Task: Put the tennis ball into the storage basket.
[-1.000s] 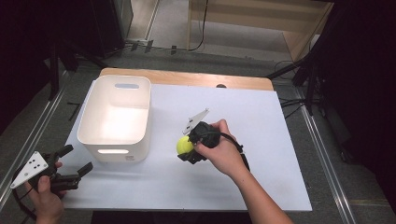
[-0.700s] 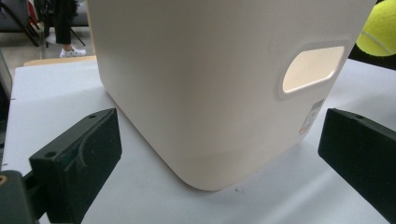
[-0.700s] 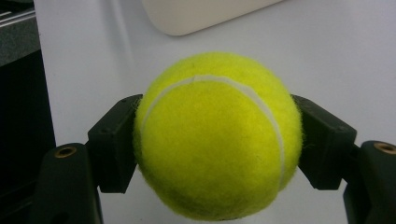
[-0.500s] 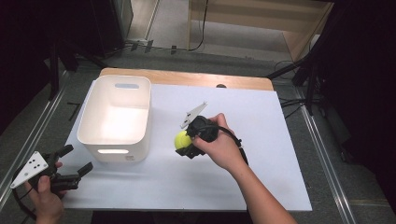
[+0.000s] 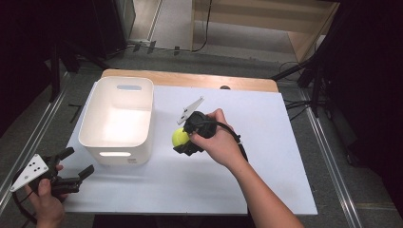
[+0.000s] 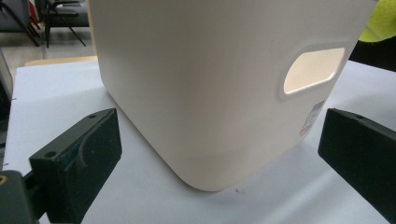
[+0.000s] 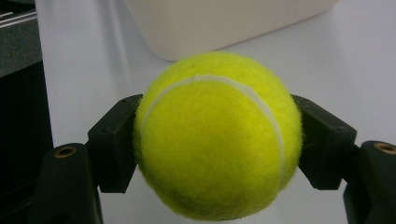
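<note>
A yellow tennis ball hangs above the white tabletop, just right of a white plastic bin. My right gripper is shut on the ball, with one black pad pressed on each side of it. The bin's rounded corner lies close beyond the ball. My left gripper is held off the table's near left corner with its jaws wide apart and nothing between them. It faces the bin's near wall and handle slot, and a bit of the ball shows at top right.
The bin looks empty inside. A wooden strip edges the table's far side. Metal rails run along both sides of the table, and dark stands and cables lie on the floor beyond.
My right gripper has lifted the ball a little and carried it slightly left, toward the bin. The left gripper has stayed where it was.
</note>
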The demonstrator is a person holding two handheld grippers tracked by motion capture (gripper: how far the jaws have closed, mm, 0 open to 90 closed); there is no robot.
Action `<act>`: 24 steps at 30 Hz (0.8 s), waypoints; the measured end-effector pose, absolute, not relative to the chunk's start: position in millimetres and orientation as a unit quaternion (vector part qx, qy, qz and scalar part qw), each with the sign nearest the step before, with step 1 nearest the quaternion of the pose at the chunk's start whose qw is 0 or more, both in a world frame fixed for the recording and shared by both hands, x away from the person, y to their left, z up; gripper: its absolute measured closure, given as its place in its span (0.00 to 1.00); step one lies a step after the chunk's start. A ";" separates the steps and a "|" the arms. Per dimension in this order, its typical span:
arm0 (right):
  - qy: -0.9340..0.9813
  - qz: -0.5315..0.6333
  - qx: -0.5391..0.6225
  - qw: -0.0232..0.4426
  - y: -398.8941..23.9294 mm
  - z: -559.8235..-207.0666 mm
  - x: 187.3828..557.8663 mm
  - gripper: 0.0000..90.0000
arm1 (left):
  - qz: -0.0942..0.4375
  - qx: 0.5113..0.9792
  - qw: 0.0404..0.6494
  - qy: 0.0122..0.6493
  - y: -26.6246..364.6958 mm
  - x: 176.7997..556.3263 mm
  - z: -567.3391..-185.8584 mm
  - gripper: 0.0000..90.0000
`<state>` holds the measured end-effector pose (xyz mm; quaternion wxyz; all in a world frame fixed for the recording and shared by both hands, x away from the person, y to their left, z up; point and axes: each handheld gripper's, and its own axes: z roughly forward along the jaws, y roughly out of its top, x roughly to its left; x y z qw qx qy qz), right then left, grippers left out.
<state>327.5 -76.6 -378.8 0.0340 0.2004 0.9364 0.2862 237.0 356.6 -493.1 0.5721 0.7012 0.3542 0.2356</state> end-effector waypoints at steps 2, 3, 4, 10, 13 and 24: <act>0.936 0.287 0.198 0.034 -75.0 -377.5 329.0 0.27 | 0.235 0.702 0.572 0.354 356.6 237.0 -493.1 0.00; 0.937 0.286 0.199 0.034 -73.2 -376.4 330.1 0.27 | 0.235 0.701 0.572 0.354 356.6 237.0 -493.1 0.00; 0.937 0.286 0.199 0.034 -73.2 -376.4 330.1 0.27 | 0.236 0.701 0.572 0.355 356.8 236.8 -493.2 0.00; 0.939 0.284 0.193 0.037 -68.0 -373.4 333.4 0.27 | 0.235 0.700 0.574 0.355 356.7 237.2 -493.4 0.00; 0.940 0.282 0.190 0.038 -64.9 -370.7 335.0 0.27 | 0.235 0.700 0.573 0.355 356.5 237.3 -493.4 0.00; 0.941 0.280 0.183 0.044 -56.5 -360.3 338.4 0.27 | 0.234 0.700 0.573 0.356 356.7 237.7 -493.5 0.00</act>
